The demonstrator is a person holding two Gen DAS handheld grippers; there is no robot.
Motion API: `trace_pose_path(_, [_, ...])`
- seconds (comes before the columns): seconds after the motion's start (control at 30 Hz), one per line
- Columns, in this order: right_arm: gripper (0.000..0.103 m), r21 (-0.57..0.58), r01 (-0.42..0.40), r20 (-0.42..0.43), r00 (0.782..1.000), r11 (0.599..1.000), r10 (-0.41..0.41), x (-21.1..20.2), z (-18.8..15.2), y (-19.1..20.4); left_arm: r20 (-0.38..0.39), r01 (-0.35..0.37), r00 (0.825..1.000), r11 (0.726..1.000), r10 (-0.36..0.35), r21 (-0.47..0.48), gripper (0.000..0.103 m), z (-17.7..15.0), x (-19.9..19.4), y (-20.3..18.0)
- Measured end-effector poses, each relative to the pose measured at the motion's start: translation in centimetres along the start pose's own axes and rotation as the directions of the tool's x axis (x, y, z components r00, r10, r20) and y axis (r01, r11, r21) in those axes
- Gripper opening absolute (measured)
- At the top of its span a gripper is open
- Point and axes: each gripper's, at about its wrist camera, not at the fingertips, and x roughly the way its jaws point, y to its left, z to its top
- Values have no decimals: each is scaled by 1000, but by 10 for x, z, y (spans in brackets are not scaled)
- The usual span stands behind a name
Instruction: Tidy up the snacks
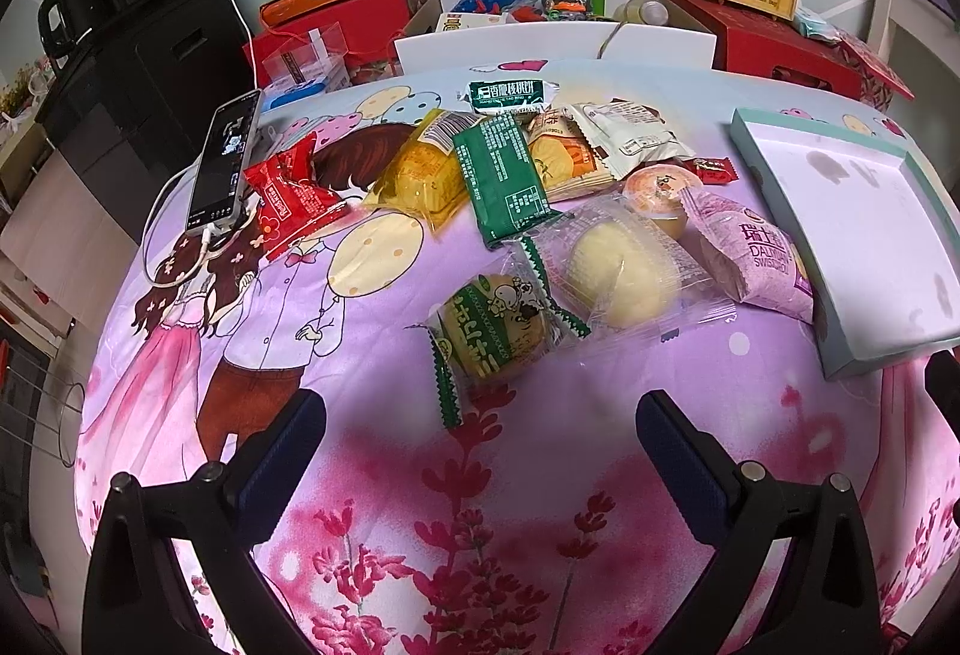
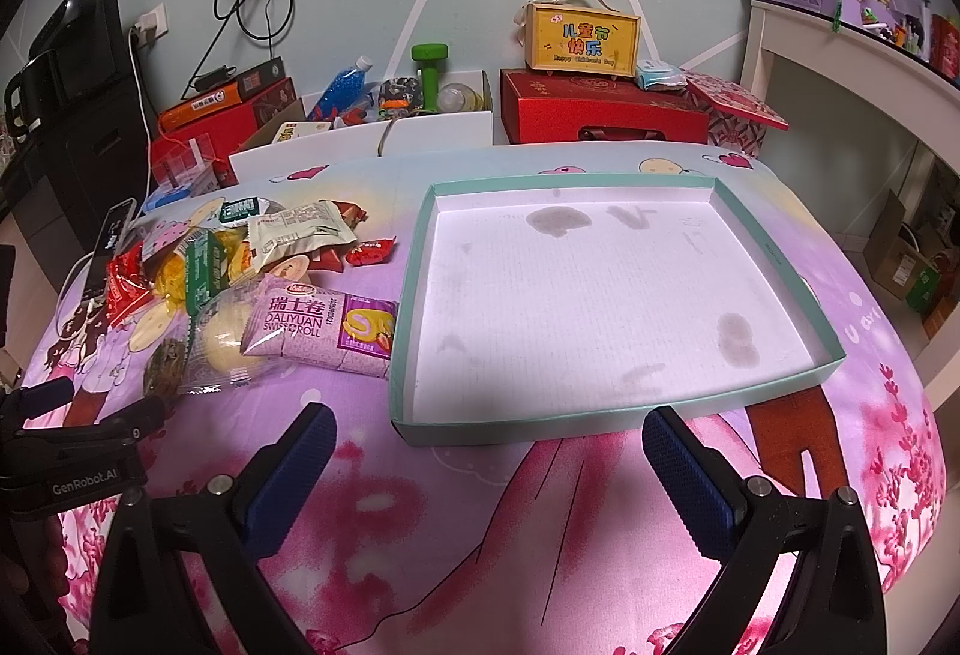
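Both the left hand-held gripper [image 1: 480,415] and right hand-held gripper [image 2: 489,430] hover spread, gripping nothing; snack pile [image 1: 510,187] beside empty tray [image 2: 414,247]

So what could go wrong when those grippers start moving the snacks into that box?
1. The snacks lie heaped and overlapping: lifting the green packet may drag the yellow one along.
2. The soft bun in the clear wrapper might get squashed by the open left hand-held gripper.
3. The purple Swiss roll pack rests against the tray, so grabbing it with the open right hand-held gripper could shove the light tray.
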Motion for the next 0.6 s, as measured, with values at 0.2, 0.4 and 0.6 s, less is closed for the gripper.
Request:
trace_pose_path(0.2, [103, 1, -5, 5, 1000, 1000, 5, -1, 1, -1, 5, 10, 1000, 1000, -10, -22, 103, 1, -1, 4])
trace_pose_path(0.4, [103, -24, -56, 26, 998, 998, 56, -4, 11, 10, -22, 15, 1000, 999, -16, -50, 103, 13, 3, 15])
trace_pose_path(0.6, [103, 13, -156, 0, 988, 988, 156, 0, 37, 18, -46, 78, 995, 991, -83, -111, 103, 34, 7, 36])
